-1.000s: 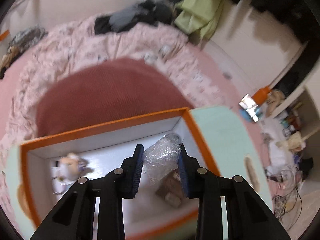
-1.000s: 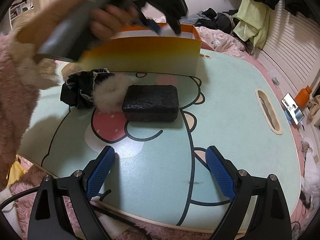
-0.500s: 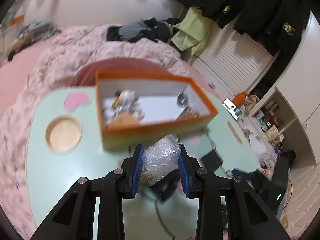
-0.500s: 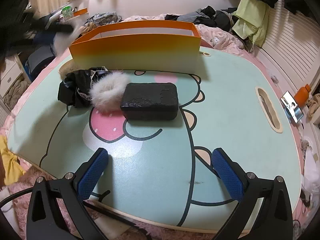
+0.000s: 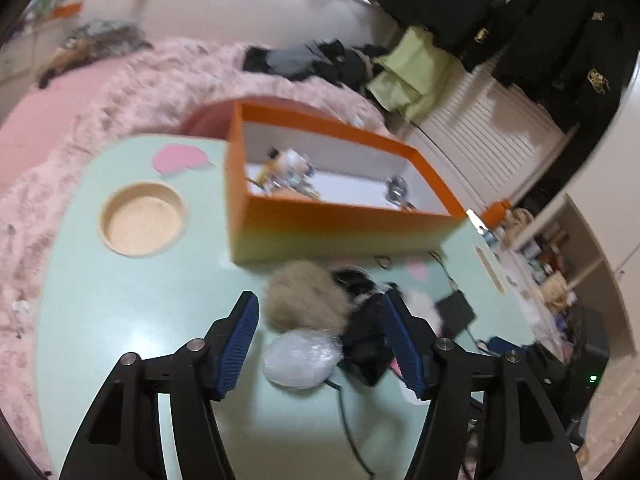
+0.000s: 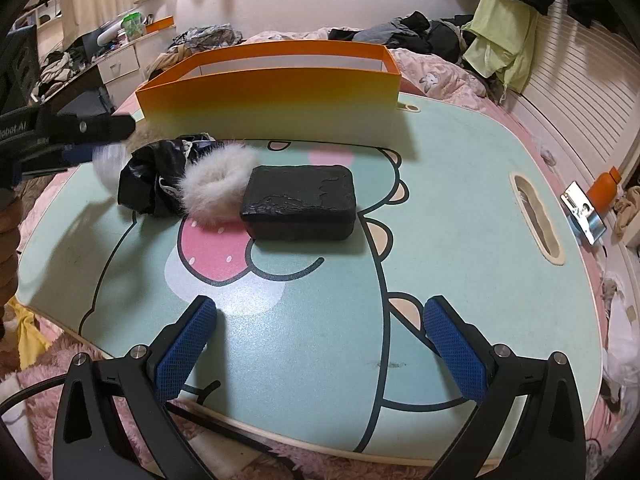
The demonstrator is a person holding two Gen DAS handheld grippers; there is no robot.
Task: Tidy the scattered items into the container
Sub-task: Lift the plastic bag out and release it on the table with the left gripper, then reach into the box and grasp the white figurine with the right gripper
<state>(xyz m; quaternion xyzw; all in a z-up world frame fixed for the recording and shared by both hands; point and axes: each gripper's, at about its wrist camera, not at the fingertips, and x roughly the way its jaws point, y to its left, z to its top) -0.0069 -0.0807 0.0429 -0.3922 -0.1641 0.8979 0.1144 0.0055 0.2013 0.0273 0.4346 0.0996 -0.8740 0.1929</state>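
Both sets of tongs are built alike. The left tongs (image 5: 320, 344) have 2 matte black arms with triangular cut-outs, each tipped with a ribbed blue pad (image 5: 236, 346), and 2 silver round screw heads (image 5: 197, 345) sit on each arm behind the pad. The right tongs (image 6: 320, 344) show the same black frame, blue pads with a fine cross-hatched texture (image 6: 185, 350) and silver screws (2 per arm). A black cable (image 6: 24, 398) loops beside their left arm. In the right wrist view, the left tongs' black body bears white lettering (image 6: 12, 130), only partly legible.
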